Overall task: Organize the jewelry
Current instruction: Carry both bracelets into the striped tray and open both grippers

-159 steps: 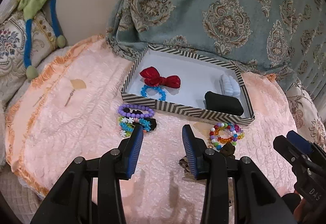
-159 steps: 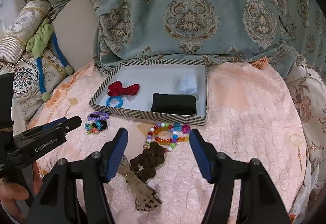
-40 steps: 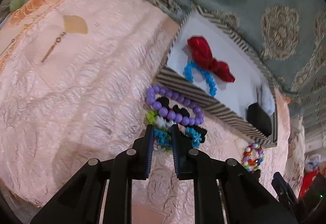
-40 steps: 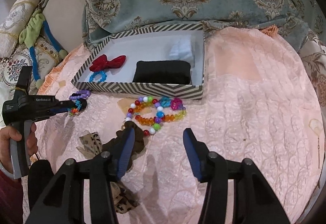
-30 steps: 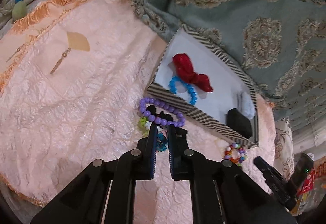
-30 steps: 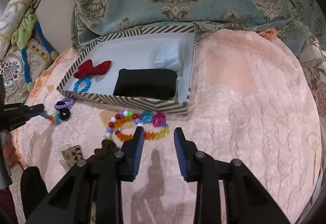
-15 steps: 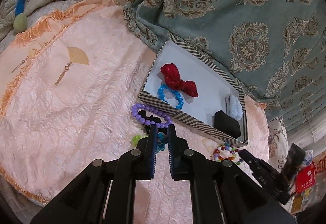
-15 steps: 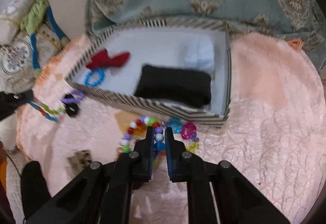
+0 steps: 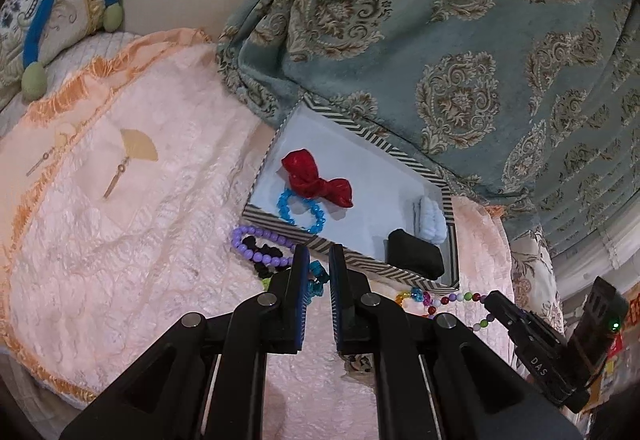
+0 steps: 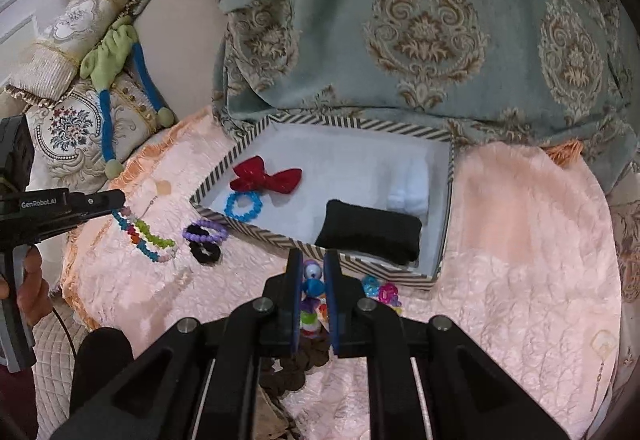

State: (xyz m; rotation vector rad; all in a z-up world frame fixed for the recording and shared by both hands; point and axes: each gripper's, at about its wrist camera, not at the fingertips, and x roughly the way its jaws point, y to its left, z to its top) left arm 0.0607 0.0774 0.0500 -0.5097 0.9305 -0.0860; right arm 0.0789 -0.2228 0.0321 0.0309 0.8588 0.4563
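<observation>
My left gripper [image 9: 318,260] is shut on a blue and green bead bracelet [image 9: 316,276], which hangs off the pink cloth; the right wrist view shows it dangling [image 10: 144,236] from the left gripper [image 10: 118,197]. My right gripper [image 10: 313,264] is shut on a multicolour bead bracelet [image 10: 312,288], whose strand [image 9: 440,300] is also lifted. Just beyond both stands the striped box [image 10: 446,199], holding a red bow [image 10: 268,177], a blue bracelet [image 10: 242,205], a black cushion [image 10: 370,232] and a white roll [image 10: 410,183].
A purple bracelet [image 10: 204,232] and a black scrunchie [image 10: 206,252] lie on the pink cloth [image 10: 520,240] by the box's front left corner. A brown scrunchie [image 10: 300,360] lies under my right gripper. Patterned teal fabric [image 10: 420,19] rises behind the box; cushions [image 10: 72,127] at left.
My right gripper's jaws closed on the multicolour bracelet and lifted it. The left gripper rose with the blue and green bracelet, pulling it away from the purple one.
</observation>
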